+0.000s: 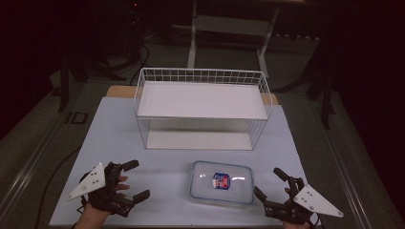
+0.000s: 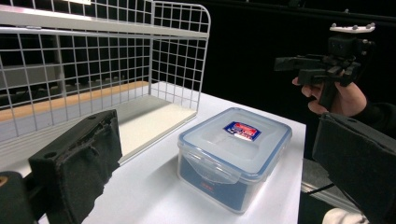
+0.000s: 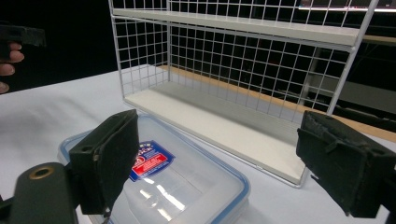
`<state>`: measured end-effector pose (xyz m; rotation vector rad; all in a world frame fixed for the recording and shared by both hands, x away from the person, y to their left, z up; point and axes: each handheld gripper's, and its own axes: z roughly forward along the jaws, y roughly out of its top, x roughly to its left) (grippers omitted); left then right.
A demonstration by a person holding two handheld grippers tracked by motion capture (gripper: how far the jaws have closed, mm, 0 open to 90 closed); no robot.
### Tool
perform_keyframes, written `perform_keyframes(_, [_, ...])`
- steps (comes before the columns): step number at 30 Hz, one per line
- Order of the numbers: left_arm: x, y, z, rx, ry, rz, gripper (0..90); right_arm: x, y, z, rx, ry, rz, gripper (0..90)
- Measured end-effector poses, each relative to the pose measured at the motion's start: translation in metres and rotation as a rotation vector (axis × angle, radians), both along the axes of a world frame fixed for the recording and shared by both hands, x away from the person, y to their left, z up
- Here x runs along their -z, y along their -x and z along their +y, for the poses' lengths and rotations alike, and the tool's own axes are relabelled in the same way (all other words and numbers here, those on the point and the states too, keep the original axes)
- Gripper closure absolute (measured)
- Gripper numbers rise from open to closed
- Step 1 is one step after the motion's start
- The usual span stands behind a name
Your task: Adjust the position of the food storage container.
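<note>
A clear plastic box with a blue-rimmed lid and a red and blue label (image 1: 222,182) (image 2: 235,153) (image 3: 159,186) lies flat on the table near the front edge, right of centre. My left gripper (image 1: 134,180) (image 2: 224,163) hovers to its left, jaws wide open and empty. To the box's right my right gripper (image 1: 268,182) (image 3: 217,161) is also open and holds nothing. In the left gripper view the right gripper (image 2: 287,63) shows beyond the box, held in a hand.
A white wire rack with two shelves (image 1: 202,109) (image 2: 112,65) (image 3: 243,70) stands behind the box at the middle of the pale table (image 1: 110,138). A cable (image 1: 57,167) runs over the floor at the left. Dark room and a frame stand behind.
</note>
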<state>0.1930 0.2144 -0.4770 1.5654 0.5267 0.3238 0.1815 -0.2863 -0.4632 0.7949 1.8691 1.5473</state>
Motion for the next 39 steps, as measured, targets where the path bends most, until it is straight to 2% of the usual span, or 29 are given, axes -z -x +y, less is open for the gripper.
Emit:
perform_keyframes(3, [-0.001,0.001,-0.001,0.002,0.0,-0.006,0.9,-0.004,0.002,0.003,0.032,0.024,-0.006,12.1])
perform_keyframes(7, [-0.002,0.001,-0.002,0.005,0.001,-0.008,0.9,-0.012,0.003,0.007,0.035,0.027,0.001,12.0])
perform_keyframes(8, [-0.002,0.001,-0.003,0.007,0.004,-0.01,0.9,-0.017,0.001,0.007,0.011,0.003,0.037,12.1])
perform_keyframes(9, [-0.002,0.001,-0.003,0.007,0.004,-0.01,0.9,-0.017,0.001,0.007,0.011,0.003,0.037,12.1])
perform_keyframes(11, [-0.002,0.001,-0.005,0.013,-0.007,-0.012,0.9,-0.024,0.002,0.011,0.004,-0.018,0.071,13.4])
perform_keyframes(12, [-0.002,0.001,-0.005,0.016,-0.009,-0.01,0.9,-0.025,0.002,0.013,0.004,-0.015,0.075,14.2])
perform_keyframes(15, [-0.001,0.001,-0.006,0.02,-0.014,-0.01,0.9,-0.027,0.004,0.02,-0.042,-0.007,0.11,15.5])
perform_keyframes(17, [-0.001,0.001,-0.007,0.026,-0.013,-0.008,0.9,-0.024,0.006,0.024,-0.079,0.0,0.151,23.0])
perform_keyframes(18, [-0.001,0.001,-0.007,0.026,-0.013,-0.008,0.9,-0.021,0.006,0.026,-0.093,0.028,0.179,24.9])
perform_keyframes(19, [-0.001,0.001,-0.007,0.026,-0.013,-0.008,0.9,-0.021,0.006,0.026,-0.093,0.028,0.179,24.9])
perform_keyframes(20, [-0.001,0.001,-0.007,0.027,-0.011,-0.007,0.9,-0.014,0.007,0.031,-0.13,0.049,0.224,38.5])
perform_keyframes(21, [-0.001,0.001,-0.007,0.027,-0.011,-0.007,0.9,-0.011,0.008,0.033,-0.141,0.05,0.237,42.0])
perform_keyframes(26, [0.0,-0.001,-0.008,0.026,-0.012,-0.002,0.9,0.004,0.013,0.047,-0.239,0.122,0.304,62.8])
perform_keyframes(30, [0.0,-0.001,-0.008,0.026,-0.012,-0.001,0.9,0.015,0.013,0.051,-0.267,0.15,0.364,80.6])
perform_keyframes(31, [0.0,-0.001,-0.008,0.026,-0.012,-0.001,0.9,0.015,0.013,0.051,-0.267,0.15,0.364,80.6])
perform_keyframes(32, [0.0,-0.001,-0.008,0.026,-0.015,-0.001,0.9,0.02,0.011,0.052,-0.283,0.174,0.407,89.8])
perform_keyframes(33, [0.0,-0.001,-0.008,0.026,-0.015,-0.001,0.9,0.02,0.011,0.052,-0.283,0.174,0.407,89.8])
perform_keyframes(34, [0.001,-0.002,-0.009,0.025,-0.016,0.001,0.9,0.022,0.01,0.054,-0.289,0.2,0.428,89.9])
perform_keyframes(35, [0.001,-0.002,-0.009,0.025,-0.016,0.001,0.9,0.022,0.01,0.054,-0.289,0.2,0.428,89.9])
perform_keyframes(39, [0.001,-0.001,-0.009,0.027,-0.02,-0.002,1.0,0.027,0.01,0.06,-0.306,0.253,0.449,90.0])
